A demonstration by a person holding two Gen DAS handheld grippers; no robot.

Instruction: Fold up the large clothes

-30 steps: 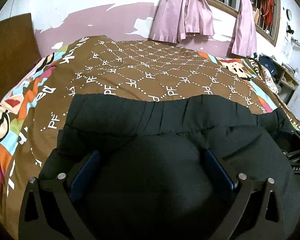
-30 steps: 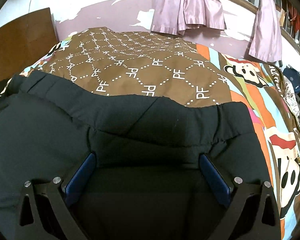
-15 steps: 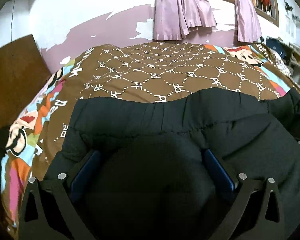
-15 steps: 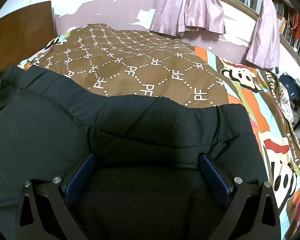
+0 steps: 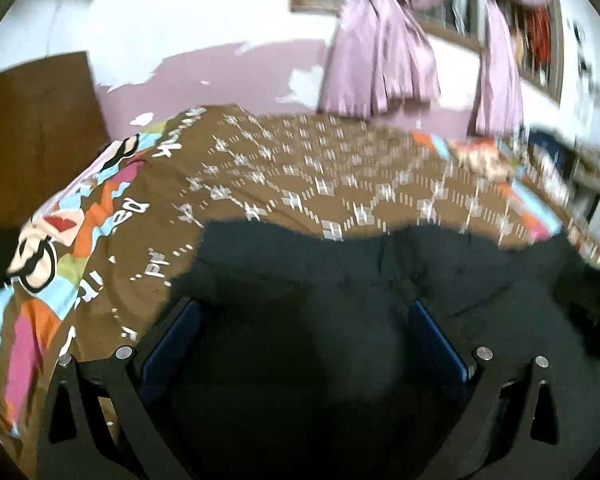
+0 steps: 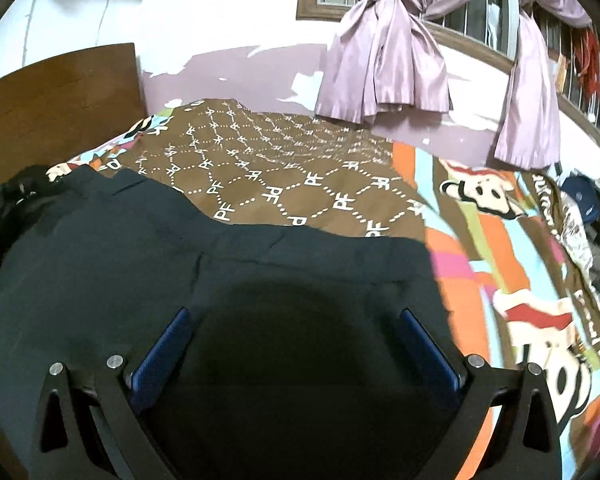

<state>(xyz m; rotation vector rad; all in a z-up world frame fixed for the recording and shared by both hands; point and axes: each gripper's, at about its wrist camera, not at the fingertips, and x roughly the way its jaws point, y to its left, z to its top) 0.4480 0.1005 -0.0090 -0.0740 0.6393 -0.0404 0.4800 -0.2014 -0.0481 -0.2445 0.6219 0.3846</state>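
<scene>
A large black garment (image 5: 300, 272) lies across the near part of the bed, its banded edge facing the far wall; it also fills the near half of the right wrist view (image 6: 180, 248). My left gripper (image 5: 300, 320) stands wide open over it, blue pads (image 5: 172, 340) spread apart, black cloth bulging between them. My right gripper (image 6: 296, 328) is also wide open above the garment near its right end, with one blue pad (image 6: 428, 348) showing on that side. The other gripper shows faintly at the far left of the right wrist view (image 6: 4, 196).
The bed carries a brown patterned cover (image 6: 276, 176) with cartoon borders. A wooden headboard (image 6: 52, 96) stands at the left. Pink curtains (image 6: 384, 60) hang on the far wall under a barred window. Clutter and shelves (image 6: 588, 208) sit beyond the bed's right side.
Both grippers have risen and tilted up, showing more wall and window. The left view is motion-blurred. The garment's banded edge sits lower and flatter in both views. Both jaws stay open.
</scene>
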